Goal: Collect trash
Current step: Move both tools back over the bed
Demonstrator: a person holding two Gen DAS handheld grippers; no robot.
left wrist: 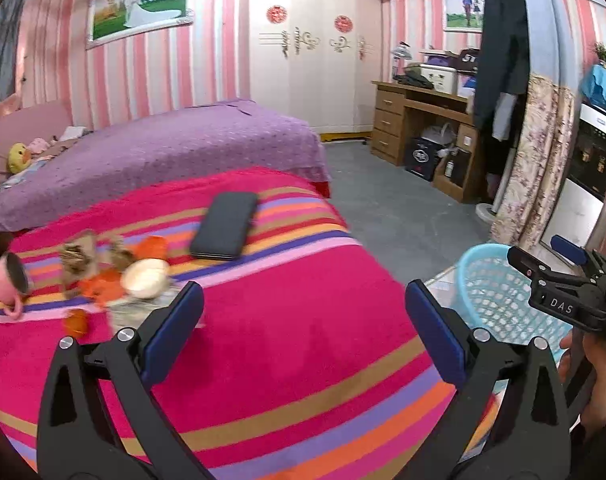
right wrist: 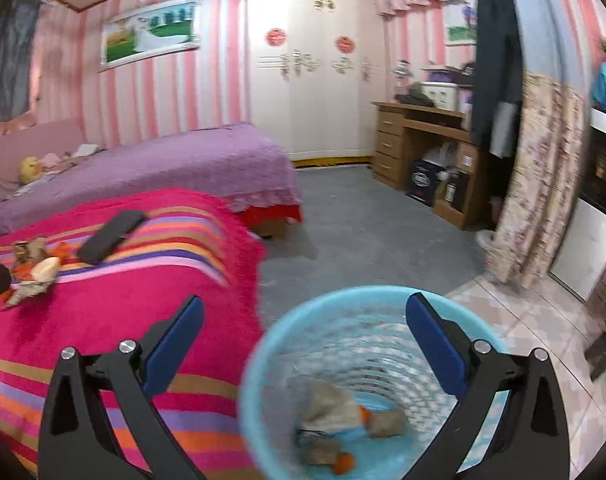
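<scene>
A heap of trash (left wrist: 111, 272) lies on the striped pink cloth: crumpled brown paper, orange peel and a pale round lid; the same heap (right wrist: 33, 272) shows far left in the right wrist view. My left gripper (left wrist: 303, 312) hangs open above the cloth, to the right of the heap, with nothing between its fingers. My right gripper (right wrist: 303, 328) stands open over the light blue mesh basket (right wrist: 263, 344). Crumpled paper and orange peel (right wrist: 335, 416) lie on the basket's bottom. The basket (left wrist: 499, 300) stands on the floor beside the table.
A dark phone (left wrist: 225, 224) lies on the cloth behind the heap, and a pink cup (left wrist: 11, 280) lies at the left edge. A purple bed (left wrist: 163, 148) is behind, a wooden desk (left wrist: 423, 120) and a flowered curtain (left wrist: 539, 152) to the right. Grey floor stretches between them.
</scene>
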